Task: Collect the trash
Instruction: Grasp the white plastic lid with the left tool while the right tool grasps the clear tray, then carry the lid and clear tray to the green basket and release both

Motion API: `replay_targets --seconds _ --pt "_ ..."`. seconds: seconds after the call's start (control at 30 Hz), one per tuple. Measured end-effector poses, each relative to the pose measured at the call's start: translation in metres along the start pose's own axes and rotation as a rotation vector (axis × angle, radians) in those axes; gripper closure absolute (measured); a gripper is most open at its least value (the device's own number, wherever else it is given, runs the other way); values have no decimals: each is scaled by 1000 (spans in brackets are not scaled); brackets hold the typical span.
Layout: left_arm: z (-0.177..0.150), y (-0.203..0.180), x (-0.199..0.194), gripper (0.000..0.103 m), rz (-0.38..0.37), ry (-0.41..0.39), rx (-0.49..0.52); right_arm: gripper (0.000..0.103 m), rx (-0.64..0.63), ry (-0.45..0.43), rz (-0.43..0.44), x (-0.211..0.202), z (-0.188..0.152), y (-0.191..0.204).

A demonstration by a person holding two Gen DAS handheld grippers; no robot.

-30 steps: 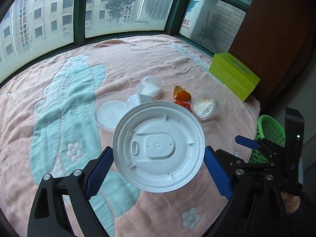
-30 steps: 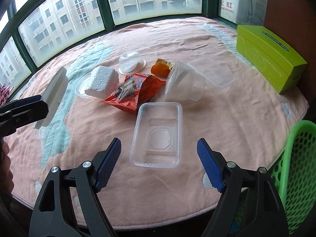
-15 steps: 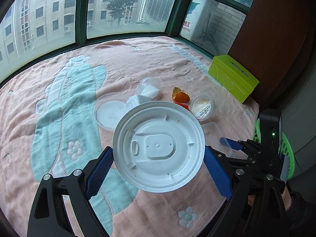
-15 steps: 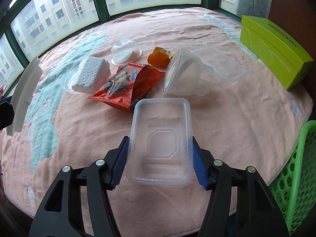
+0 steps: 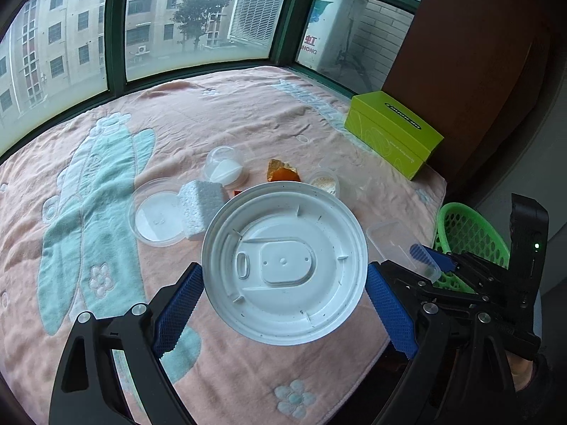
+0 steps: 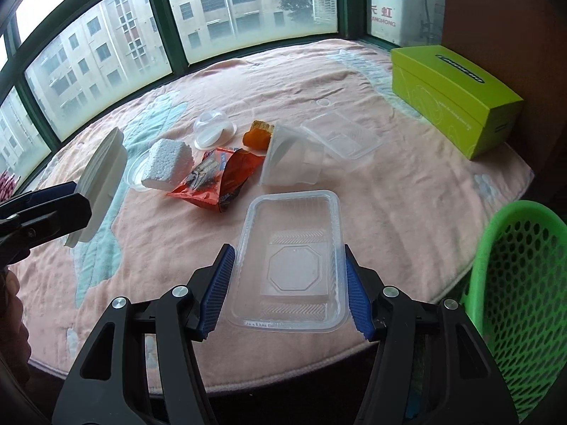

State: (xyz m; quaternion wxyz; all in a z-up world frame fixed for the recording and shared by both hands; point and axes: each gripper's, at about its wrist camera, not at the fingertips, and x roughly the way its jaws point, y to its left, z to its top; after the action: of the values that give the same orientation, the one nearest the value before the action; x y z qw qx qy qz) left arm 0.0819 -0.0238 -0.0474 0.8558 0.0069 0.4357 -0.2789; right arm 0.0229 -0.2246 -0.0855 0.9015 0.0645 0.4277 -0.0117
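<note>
My left gripper [image 5: 283,276] is shut on a white round lid [image 5: 283,248], held by its rim above the pink blanket [image 5: 219,120]. In the right wrist view that lid [image 6: 101,184] shows edge-on at the left, in the left gripper [image 6: 46,212]. My right gripper [image 6: 288,255] is shut on a clear rectangular plastic tray [image 6: 290,219], pads pressing its long sides, and the tray is lifted a little off the blanket near the front edge. The tray [image 5: 393,244] and right gripper [image 5: 428,258] also appear at the right of the left wrist view, beside a green mesh basket [image 5: 467,233].
On the blanket lie a foam block [image 6: 168,163], an orange snack wrapper [image 6: 219,177], a tipped clear cup [image 6: 290,163], another clear tray [image 6: 340,138], a small dome lid [image 6: 212,131] and an orange scrap [image 6: 257,138]. A green tissue box [image 6: 457,95] stands at the far right. The basket [image 6: 521,283] stands off the table's right edge.
The right jaws closed onto the clear tray and raised it off the blanket. Both grippers drew back toward the near edge, the left still gripping the white lid.
</note>
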Motion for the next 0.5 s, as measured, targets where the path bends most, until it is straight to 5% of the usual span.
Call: replay_targets --seconds 0.5 --pt "23 -90 18 15 -88 -1 132 44 134 -85 -144 -66 -19 -77"
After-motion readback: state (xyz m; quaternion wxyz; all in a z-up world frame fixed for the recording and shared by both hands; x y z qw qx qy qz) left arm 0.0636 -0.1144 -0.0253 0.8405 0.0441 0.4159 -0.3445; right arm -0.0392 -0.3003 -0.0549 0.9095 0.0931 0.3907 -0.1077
